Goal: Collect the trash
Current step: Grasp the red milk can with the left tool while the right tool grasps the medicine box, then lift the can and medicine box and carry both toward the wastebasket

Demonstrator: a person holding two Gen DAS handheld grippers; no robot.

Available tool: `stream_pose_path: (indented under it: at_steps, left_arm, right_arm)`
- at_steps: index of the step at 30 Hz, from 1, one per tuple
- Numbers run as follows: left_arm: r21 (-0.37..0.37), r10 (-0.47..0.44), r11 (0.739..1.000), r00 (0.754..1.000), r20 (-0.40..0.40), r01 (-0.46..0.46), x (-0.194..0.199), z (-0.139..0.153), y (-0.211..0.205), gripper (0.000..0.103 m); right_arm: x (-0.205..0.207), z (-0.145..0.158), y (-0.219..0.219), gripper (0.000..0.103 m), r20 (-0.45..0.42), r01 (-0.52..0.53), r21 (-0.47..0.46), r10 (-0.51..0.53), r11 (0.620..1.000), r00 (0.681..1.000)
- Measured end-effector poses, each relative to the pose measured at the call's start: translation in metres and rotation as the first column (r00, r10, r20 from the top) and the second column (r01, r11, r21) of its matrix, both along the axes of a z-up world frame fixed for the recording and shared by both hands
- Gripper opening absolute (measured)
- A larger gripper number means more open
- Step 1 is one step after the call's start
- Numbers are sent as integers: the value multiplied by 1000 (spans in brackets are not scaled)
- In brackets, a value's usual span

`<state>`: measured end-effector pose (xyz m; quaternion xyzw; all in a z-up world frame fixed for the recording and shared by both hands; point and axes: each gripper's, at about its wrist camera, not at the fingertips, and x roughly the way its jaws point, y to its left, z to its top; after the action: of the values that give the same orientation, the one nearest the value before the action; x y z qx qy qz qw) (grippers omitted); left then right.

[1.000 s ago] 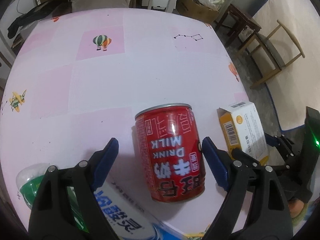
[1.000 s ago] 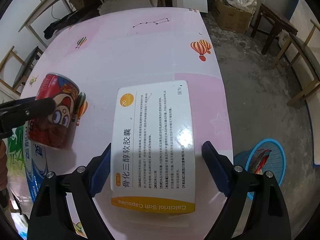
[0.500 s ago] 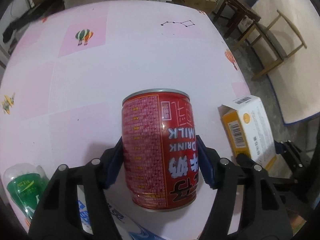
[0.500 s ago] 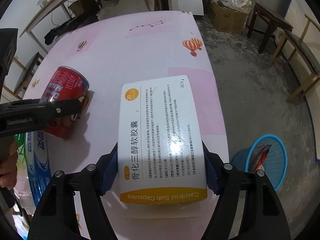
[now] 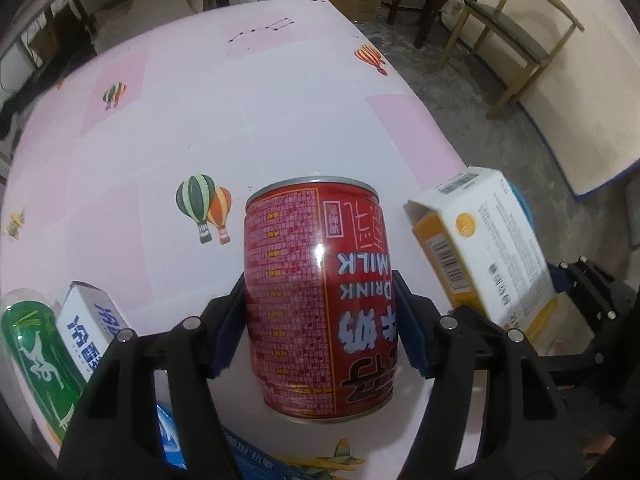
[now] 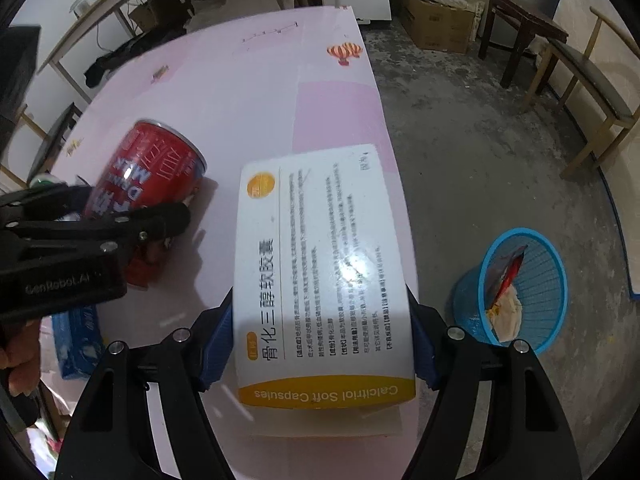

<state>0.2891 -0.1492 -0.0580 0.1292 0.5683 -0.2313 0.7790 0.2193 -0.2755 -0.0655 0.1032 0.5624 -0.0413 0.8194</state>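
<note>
Between left tool [image 5: 320, 332] pads: glossy red cylindrical can [image 5: 318, 292]; right tool [image 6: 320, 344]: flat carton [image 6: 324, 276].

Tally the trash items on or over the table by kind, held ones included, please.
Cans: 1, red milk drink can
Bottles: 1, green bottle
Cartons: 3, Calcitriol capsule box, small white box with blue print, long blue box
Total: 5

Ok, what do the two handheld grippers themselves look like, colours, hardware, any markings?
Both match: black plastic jaw arms with silver screw heads and blue pads on the fingers. The left gripper shows this; so does the right gripper. In the right wrist view the left one's black body carries grey "GenRobot.AI" lettering. No cables or sleeves show.
</note>
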Motion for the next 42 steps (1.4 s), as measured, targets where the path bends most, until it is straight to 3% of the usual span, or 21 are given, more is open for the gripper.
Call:
stream_pose_path:
  at_steps: [7, 22, 29, 34, 42]
  left_arm:
    - [48, 5, 999, 1000, -24, -4, 0, -12, 1, 63]
    - [25, 22, 999, 1000, -4, -22, -8, -12, 2, 62]
    - [-53, 63, 997, 998, 0, -63, -15, 3, 18, 62]
    - [-97, 71, 993, 997, 0, -71, -22, 14, 23, 62]
    - [-147, 72, 987, 997, 21, -68, -34, 30, 22, 62]
  right_arm:
    - [-1, -2, -1, 72, 19, -1, -8, 1, 1000, 1000]
    - [-5, -1, -10, 69, 49, 22, 45, -24, 999, 998]
    - [-13, 2, -29, 69, 60, 57, 193, -70, 980, 996]
    - [-20, 4, -36, 69, 66, 79, 250, -98, 965, 993]
    - [-31, 12, -44, 69, 87, 108, 271, -136, 956, 987]
